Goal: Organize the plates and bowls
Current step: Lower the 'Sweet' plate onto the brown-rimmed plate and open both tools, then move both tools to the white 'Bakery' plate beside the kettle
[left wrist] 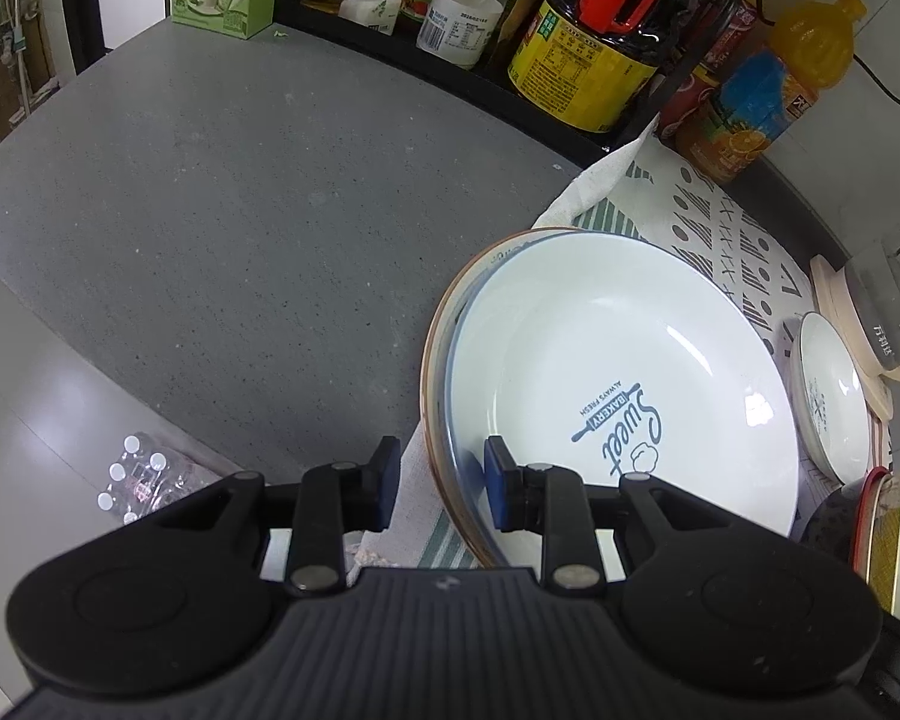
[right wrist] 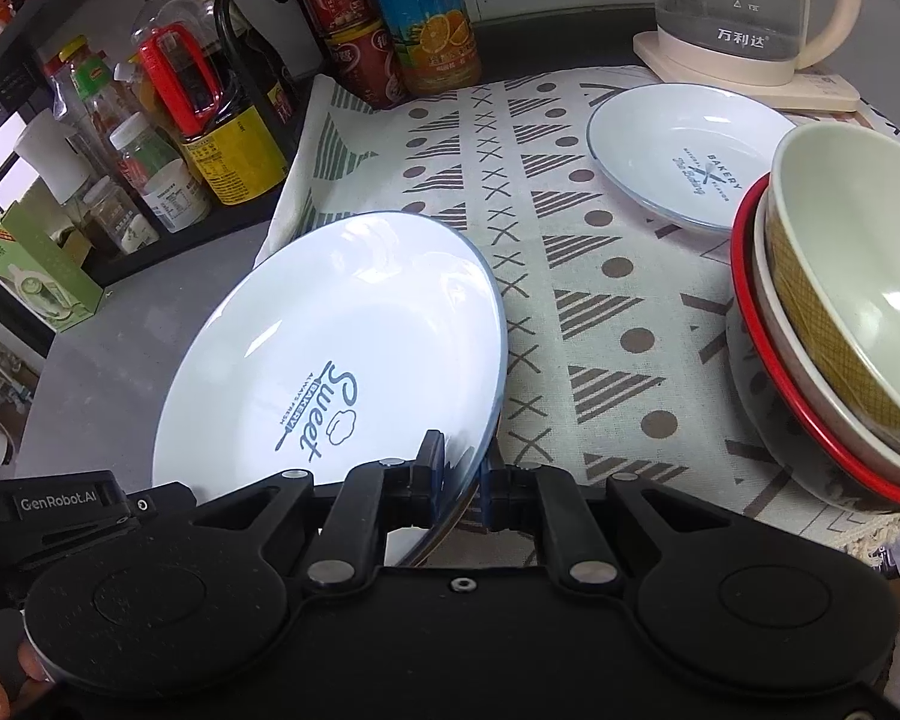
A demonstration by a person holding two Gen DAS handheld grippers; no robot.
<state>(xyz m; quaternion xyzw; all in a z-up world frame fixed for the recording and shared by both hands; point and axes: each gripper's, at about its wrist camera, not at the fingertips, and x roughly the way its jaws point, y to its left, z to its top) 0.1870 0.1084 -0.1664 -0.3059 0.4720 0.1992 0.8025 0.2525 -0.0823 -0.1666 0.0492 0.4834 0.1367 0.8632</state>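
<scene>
Sweet plate (right wrist: 330, 354), white w/ blue rim, is tilted up off the patterned cloth (right wrist: 576, 276), its near rim pinched in the right hand-held gripper (right wrist: 459, 471); jaws nearly closed on the rim, blue pads either side. In the left wrist view the same plate (left wrist: 618, 372) sits over a brown-rimmed plate (left wrist: 435, 324) beneath it, so it looks like it's being set onto, or lifted off, that stack; can't tell which from these views. Left hand-held gripper (left wrist: 441, 480) is spread wide, jaws straddling the near edge of the two plates w/o clamping; pads look apart from the rims. Other items: smaller bakery plate (right wrist: 684, 156) farther back on the cloth near the kettle (right wrist: 744, 6); nested bowls (right wrist: 840, 324) at right, yellow-patterned one inside a red-rimmed one. Step in hand, prob: stacking plates at the left end of the cloth, near the bare grey counter (left wrist: 222, 240). Next move calls for keeping the right grip firm, levelling the plate so rims line up, then easing jaws apart; the left can steady the lower plate. Glazed rim is slick, so slip risk if tilted further.
</scene>
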